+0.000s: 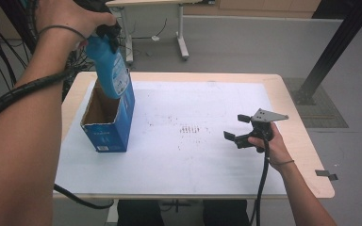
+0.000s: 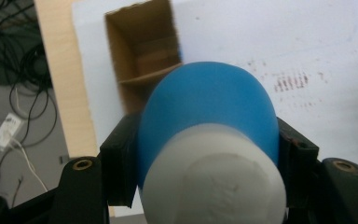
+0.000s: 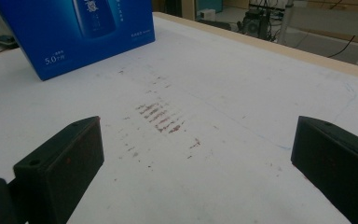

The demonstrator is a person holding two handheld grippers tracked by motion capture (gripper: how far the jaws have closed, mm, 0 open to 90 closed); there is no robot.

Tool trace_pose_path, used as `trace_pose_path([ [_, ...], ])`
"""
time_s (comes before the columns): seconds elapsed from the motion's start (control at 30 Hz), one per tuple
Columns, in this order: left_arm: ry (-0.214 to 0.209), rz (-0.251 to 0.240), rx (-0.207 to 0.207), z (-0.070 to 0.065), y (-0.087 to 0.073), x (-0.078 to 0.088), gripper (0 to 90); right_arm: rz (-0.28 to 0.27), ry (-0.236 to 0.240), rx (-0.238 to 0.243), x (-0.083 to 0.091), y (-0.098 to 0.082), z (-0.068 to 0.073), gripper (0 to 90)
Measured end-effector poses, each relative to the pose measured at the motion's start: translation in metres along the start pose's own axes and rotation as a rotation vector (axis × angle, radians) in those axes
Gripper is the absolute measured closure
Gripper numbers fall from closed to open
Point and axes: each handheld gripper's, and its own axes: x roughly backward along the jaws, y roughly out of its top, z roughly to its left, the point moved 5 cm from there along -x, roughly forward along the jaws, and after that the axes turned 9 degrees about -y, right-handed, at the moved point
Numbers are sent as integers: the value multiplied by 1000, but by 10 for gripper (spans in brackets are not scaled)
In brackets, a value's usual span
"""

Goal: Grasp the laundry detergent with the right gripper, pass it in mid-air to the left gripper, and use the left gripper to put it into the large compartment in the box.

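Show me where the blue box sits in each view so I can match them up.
High view: the blue box stands left of centre, open top up, the blue bottle above it.
Left gripper view: its open top is at upper centre, behind the bottle.
Right gripper view: upper left.
Shared landmark: reddish marks on the white mat.

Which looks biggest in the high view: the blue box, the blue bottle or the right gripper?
1. Blue box
2. Blue bottle, though its bottom end sits in front of the box mouth
3. Right gripper, plainly smallest
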Motion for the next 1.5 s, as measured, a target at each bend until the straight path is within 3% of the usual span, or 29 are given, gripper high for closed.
trace_pose_path([
  [0.2, 0, -6, 115, 31, -1, -1, 376, -1, -7, 4, 3, 0, -2, 22],
  [0.37, 38, -18, 144, 37, -1, 2, 376, 0, -14, -2, 6, -1, -4, 22],
  [0.43, 59, -17, 139, 36, -1, 3, 376, 3, -19, 2, 7, -1, -4, 22],
  [0.63, 42, -22, 147, 39, -1, 1, 376, 7, -18, -6, 7, -2, -4, 21],
  [0.77, 64, -22, 141, 36, -1, -4, 376, 4, -17, -4, 7, 0, -3, 21],
  [1.2, 72, -1, 138, 39, 0, -35, 376, -1, -12, -6, 7, 0, -2, 21],
  [1.5, 72, 19, 137, 44, -2, -66, 376, 1, -9, -7, 6, -1, -1, 18],
])
